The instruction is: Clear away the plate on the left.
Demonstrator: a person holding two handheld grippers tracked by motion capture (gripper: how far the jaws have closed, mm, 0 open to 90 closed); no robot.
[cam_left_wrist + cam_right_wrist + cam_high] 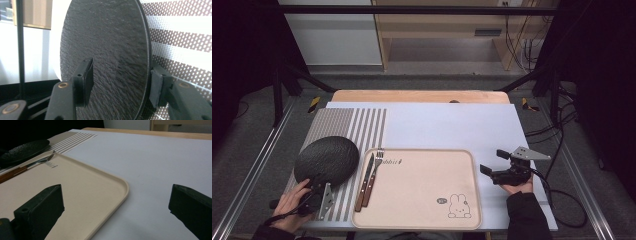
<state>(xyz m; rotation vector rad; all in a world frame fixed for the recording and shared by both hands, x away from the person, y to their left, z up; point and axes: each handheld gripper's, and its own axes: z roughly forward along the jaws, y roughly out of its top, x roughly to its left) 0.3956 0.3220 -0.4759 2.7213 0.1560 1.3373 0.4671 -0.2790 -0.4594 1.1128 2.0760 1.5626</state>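
A round black textured plate point(327, 157) lies at the left on a striped placemat point(357, 122). My left gripper point(314, 180) holds its near rim. In the left gripper view my left gripper point(121, 83) has one jaw over the plate point(107, 45) and the other pad point(157, 87) against its underside edge. A beige tray point(422, 180) sits in the middle, with a fork point(375, 167) and a knife point(364, 182) along its left side. My right gripper point(493, 161) hovers open just right of the tray. In its own view my right gripper point(116, 195) faces the tray's corner point(120, 187).
A white mat point(447, 125) covers the table, and a wooden edge point(419, 96) shows at the back. A rabbit drawing point(457, 206) marks the tray's near right corner. Black frame bars and cables stand around the table. The plate point(25, 150) and fork point(37, 163) lie far left.
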